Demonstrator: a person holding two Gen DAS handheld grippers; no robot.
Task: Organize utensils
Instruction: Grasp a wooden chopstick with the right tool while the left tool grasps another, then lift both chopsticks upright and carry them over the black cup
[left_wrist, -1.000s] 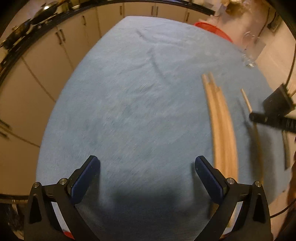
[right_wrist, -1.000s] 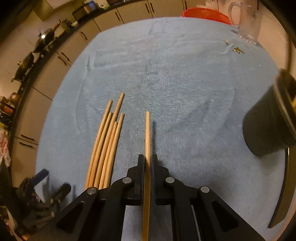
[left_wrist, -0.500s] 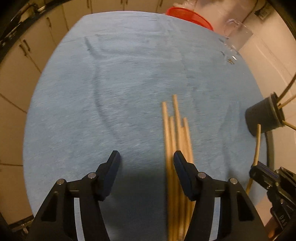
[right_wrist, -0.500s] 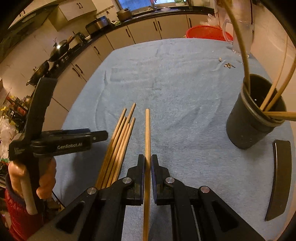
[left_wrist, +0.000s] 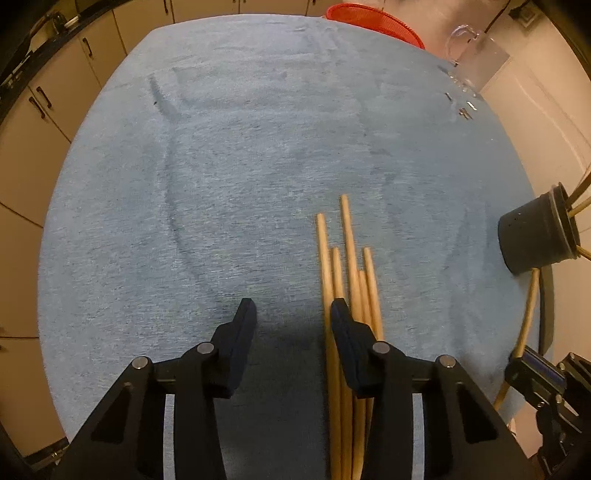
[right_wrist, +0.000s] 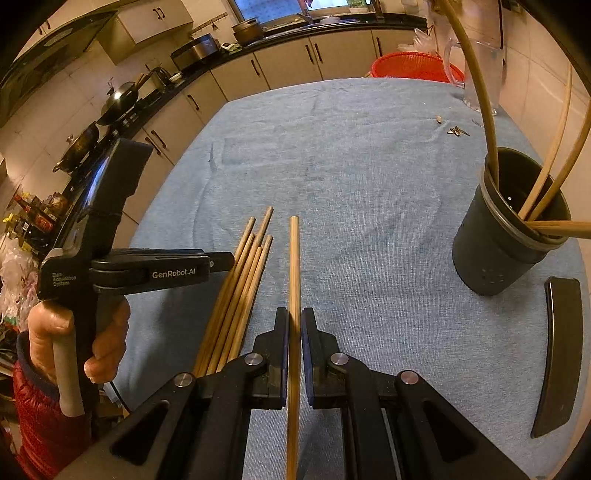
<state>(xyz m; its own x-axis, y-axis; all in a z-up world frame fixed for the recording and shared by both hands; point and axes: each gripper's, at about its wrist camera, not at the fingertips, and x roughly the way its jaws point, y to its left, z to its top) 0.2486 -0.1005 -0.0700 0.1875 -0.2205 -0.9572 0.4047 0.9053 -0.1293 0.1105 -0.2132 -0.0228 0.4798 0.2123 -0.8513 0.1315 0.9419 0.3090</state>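
While the left hand-held gripper (left_wrist: 293, 314) gapes empty, the right hand-held gripper (right_wrist: 294, 319) clamps one straight, pale wooden chopstick (right_wrist: 294, 258).

Left gripper (left_wrist: 293, 314) fingers (left_wrist: 245, 321) spread — chopsticks (left_wrist: 349, 266) under the right one, on blue cloth (left_wrist: 229, 166).

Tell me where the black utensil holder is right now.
The black utensil holder stands upright on the blue cloth, far right in both views, beyond the right gripper, with chopsticks already inside.
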